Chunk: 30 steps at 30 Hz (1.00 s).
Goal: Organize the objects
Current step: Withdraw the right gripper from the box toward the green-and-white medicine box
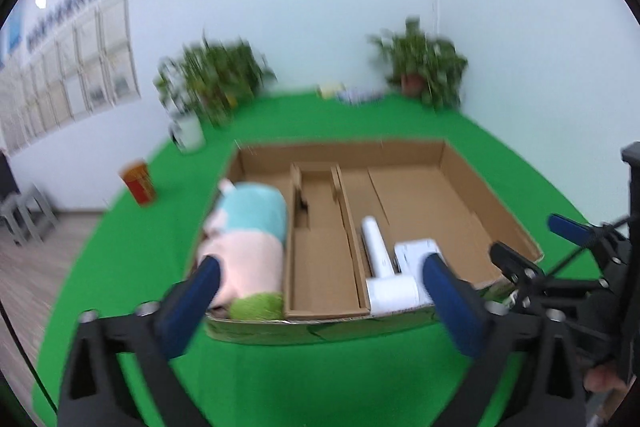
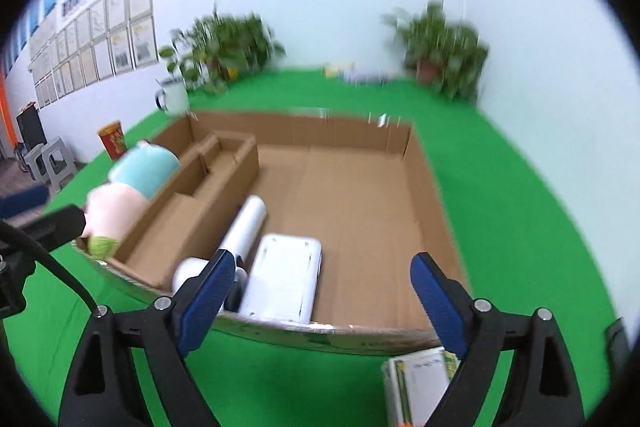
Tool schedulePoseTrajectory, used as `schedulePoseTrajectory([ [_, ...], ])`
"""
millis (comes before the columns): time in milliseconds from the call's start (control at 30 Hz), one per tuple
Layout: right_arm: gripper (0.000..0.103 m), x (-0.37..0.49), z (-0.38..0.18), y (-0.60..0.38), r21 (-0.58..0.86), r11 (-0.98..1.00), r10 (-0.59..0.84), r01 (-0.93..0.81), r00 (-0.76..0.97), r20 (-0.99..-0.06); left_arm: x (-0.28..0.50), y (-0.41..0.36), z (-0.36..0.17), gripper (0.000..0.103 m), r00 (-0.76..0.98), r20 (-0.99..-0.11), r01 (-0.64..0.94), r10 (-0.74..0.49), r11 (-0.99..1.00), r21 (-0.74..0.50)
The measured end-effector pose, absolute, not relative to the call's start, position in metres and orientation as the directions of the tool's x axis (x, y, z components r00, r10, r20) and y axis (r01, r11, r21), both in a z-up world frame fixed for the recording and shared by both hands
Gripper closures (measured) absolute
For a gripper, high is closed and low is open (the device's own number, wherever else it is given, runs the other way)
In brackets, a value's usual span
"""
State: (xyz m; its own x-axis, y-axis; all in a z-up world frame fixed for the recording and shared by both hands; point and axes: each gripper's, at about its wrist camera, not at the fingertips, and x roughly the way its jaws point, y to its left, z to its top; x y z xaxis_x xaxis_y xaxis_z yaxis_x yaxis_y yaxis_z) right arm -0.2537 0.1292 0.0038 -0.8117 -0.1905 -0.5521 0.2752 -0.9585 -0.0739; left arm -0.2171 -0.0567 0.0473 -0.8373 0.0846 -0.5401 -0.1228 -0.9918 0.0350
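Note:
An open cardboard box [image 1: 492, 187] [image 2: 424, 183] with divided compartments lies on the green mat. A teal, pink and green plush toy [image 1: 248, 231] [image 2: 132, 183] fills its left compartment. In the wide right compartment, near the front wall, lies a white appliance with a tube and a flat head [image 1: 396, 267] [image 2: 280, 279]. My left gripper [image 1: 320, 263] hangs open above the box's near edge, nothing between its blue pads. My right gripper [image 2: 323, 258] is open too, over the appliance's end of the box, holding nothing. Both views are blurred.
A red cup [image 1: 138, 183] [image 2: 114, 139] and a white mug [image 1: 188, 133] [image 2: 172, 99] stand left of the box. Two potted plants [image 1: 216, 79] [image 1: 424, 67] and small items [image 1: 352, 93] line the back wall. A green-and-white pack [image 2: 420, 379] lies just before the box.

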Motion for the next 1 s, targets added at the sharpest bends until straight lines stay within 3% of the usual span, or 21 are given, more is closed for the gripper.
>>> schedulePoseTrajectory([
  [133,0.012,-0.214,0.021,0.14,-0.046,-0.969,-0.193,0.244,-0.856,-0.48,-0.176,-0.058,0.067,0.001,-0.879,-0.468,-0.111,0.086,-0.993,0.027],
  [400,0.012,-0.165,0.039,0.146,-0.062,-0.969,-0.194,0.238,-0.894,-0.404,-0.119,-0.055,0.078,0.001,-0.907,-0.416,-0.087,0.062,-0.995,0.041],
  [867,0.012,-0.171,0.0,0.149,0.008,-0.93,-0.318,0.368,-0.794,-0.518,-0.139,-0.041,0.039,0.001,-0.85,-0.519,-0.12,0.084,-0.992,0.036],
  [1000,0.012,-0.175,-0.02,0.172,0.022,-0.936,-0.302,0.352,-0.767,-0.566,-0.154,-0.041,0.021,0.001,-0.811,-0.565,-0.174,0.153,-0.985,-0.016],
])
